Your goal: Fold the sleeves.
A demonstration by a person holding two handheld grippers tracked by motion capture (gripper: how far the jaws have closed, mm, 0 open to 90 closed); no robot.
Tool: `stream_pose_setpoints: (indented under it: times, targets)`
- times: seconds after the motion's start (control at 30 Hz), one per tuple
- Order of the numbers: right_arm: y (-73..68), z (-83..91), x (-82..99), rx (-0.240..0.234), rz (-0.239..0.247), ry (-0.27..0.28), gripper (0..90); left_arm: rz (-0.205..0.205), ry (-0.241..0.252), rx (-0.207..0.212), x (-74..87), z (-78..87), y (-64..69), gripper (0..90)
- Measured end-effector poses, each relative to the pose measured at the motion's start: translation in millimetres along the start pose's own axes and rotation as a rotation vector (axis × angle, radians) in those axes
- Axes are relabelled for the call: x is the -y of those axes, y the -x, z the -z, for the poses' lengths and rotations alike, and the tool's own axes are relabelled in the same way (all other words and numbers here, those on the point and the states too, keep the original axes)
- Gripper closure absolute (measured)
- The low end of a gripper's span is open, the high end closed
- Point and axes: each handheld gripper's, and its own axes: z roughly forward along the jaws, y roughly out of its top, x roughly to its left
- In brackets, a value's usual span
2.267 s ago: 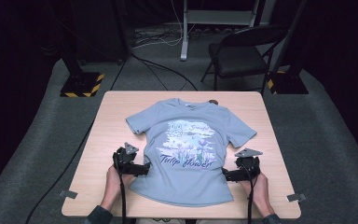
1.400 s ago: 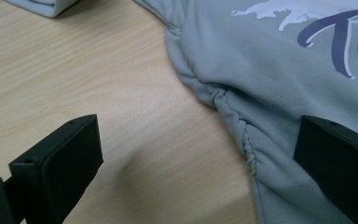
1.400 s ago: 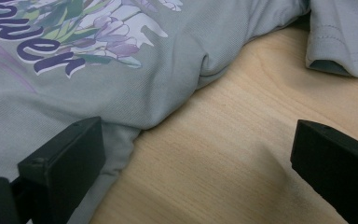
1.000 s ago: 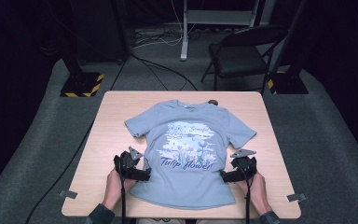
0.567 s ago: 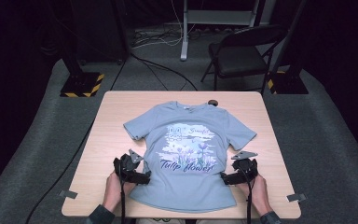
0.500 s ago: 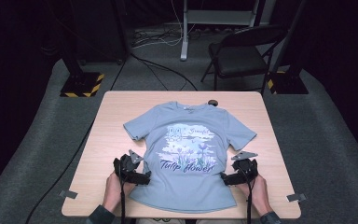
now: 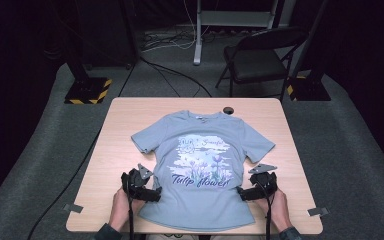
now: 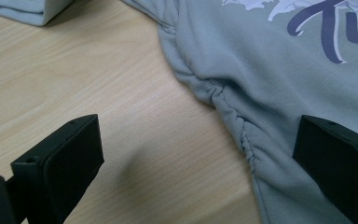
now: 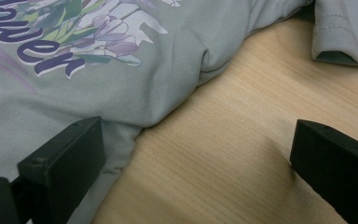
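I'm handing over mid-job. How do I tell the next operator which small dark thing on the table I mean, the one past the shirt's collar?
Start at the light wooden table and find the blue-grey T-shirt lying flat on it, printed "Tulip flower". Follow the shirt to its collar at the far edge. Just right of the collar sits a small round black object, the only dark, loose item on the bare wood apart from the two grippers at the near edge.

Bare light wooden table (image 7: 120,150) lies open left and right of the flat pale blue printed T-shirt (image 7: 202,165); a small round black object (image 7: 228,110) beside the collar is the far edge's lone obstacle
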Motion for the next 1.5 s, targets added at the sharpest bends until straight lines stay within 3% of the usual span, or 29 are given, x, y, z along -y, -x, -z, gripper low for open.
stream_pose_setpoints:
  times: [1.5]
  targets:
    - [-8.8, 9.7, 11.7, -0.023, 0.001, -0.013, 2.5, -0.022, -0.009, 0.02, 15.7, 15.7, 12.3, 1.6]
